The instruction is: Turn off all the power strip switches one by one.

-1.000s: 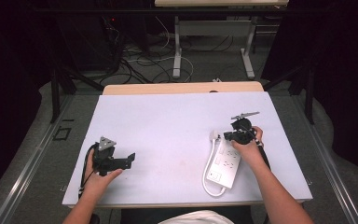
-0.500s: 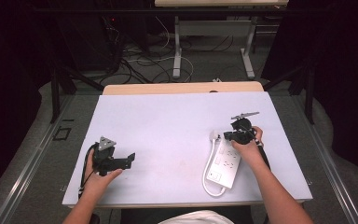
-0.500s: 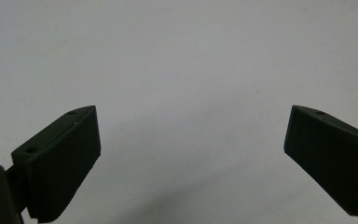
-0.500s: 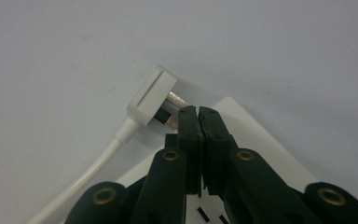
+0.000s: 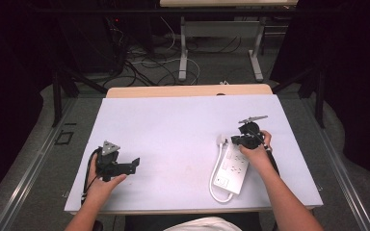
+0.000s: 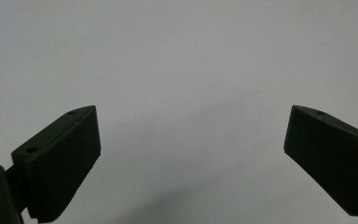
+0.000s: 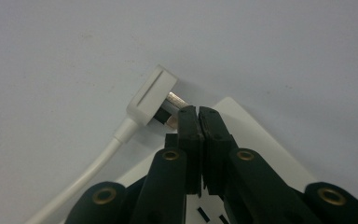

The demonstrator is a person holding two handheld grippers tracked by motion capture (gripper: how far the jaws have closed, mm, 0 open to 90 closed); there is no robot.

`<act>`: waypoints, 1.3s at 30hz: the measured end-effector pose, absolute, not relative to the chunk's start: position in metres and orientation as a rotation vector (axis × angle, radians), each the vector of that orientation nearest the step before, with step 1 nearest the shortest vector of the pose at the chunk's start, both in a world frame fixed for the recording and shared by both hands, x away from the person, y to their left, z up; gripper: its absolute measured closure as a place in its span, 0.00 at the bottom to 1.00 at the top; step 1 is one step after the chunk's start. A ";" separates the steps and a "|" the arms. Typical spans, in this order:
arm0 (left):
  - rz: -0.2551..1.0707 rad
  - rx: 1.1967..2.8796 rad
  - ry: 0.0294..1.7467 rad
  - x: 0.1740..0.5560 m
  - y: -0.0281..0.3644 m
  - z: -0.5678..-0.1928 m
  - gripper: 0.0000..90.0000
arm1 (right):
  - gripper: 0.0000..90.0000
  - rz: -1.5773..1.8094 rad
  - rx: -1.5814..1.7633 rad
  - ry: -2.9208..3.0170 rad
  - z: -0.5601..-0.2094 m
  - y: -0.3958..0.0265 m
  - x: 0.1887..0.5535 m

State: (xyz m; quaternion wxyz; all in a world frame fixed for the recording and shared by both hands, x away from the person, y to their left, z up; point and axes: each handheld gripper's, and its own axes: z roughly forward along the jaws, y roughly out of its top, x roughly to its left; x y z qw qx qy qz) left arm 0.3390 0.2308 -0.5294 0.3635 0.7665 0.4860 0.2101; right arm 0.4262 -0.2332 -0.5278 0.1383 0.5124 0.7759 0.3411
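I have the right gripper (image 5: 235, 140) at the right of the high view, its jaws closed together with nothing between them, tips at the far end of the white power strip (image 5: 230, 167) beside the white plug (image 7: 151, 96). In the right gripper view the plug sits at centre, its metal prongs just left of my jaw tips. My left gripper (image 5: 134, 164) rests at lower left on the table (image 5: 173, 125), jaws wide open over bare surface.
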 end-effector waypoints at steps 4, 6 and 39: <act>0.533 1.946 1.263 0.339 0.230 -0.530 0.04 | 0.98 0.989 1.485 2.239 -0.529 -0.234 0.426; 0.534 1.976 1.254 0.339 0.231 -0.529 0.04 | 1.00 0.985 1.497 2.232 -0.529 -0.233 0.425; 0.505 1.964 1.276 0.344 0.228 -0.533 0.04 | 0.80 1.095 1.437 2.206 -0.528 -0.231 0.402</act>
